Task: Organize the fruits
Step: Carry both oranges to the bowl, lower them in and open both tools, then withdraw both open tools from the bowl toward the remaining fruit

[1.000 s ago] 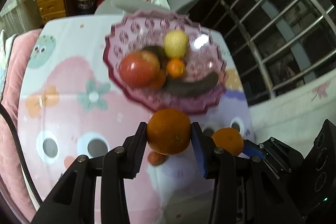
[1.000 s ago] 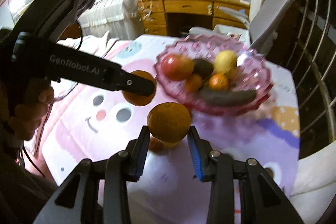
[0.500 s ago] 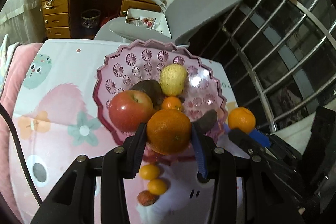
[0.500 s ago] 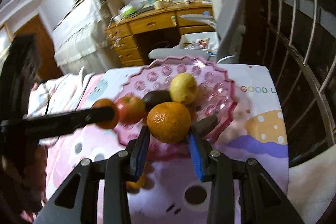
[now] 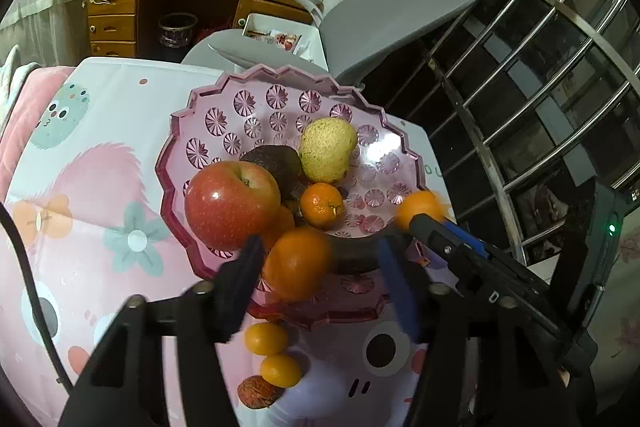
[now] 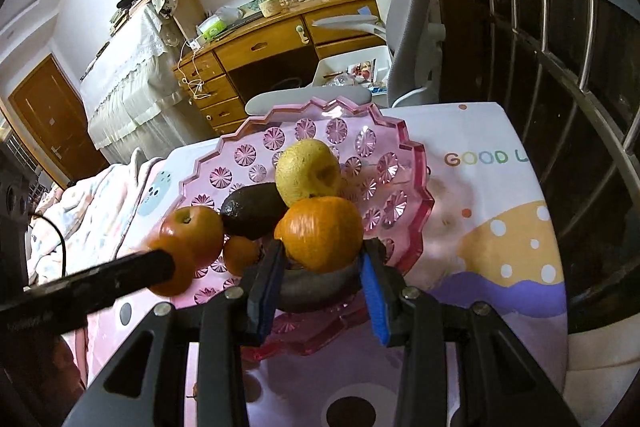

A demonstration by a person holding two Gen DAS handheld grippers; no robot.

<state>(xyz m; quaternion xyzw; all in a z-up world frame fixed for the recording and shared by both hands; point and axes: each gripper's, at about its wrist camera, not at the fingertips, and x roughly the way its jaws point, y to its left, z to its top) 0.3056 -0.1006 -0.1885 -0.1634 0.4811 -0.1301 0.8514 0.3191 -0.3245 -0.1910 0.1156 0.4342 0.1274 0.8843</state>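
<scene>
Releasing: my left tool is opening its jaws over the near rim of the pink bowl, and the orange between them is blurred, no longer pinched by the far-side pad, so I judge it is dropping free.
Left tool advice: I should let the jaws spread fully before lifting, so neither pad drags the fruit back over the rim toward me.
Landing spot: just ahead of my left tool sit the apple, a small mandarin and a dark avocado; the orange should settle against them, not roll out.
Right tool: my right tool is clamped on a second orange, held over the bowl's near side, with the pear just beyond it.
Right tool advice: wait until the first fruit stops, then lower beside the pear.
Left behind: two small citrus and a reddish nut-like piece lie on the desk under my left tool, outside the bowl.
</scene>
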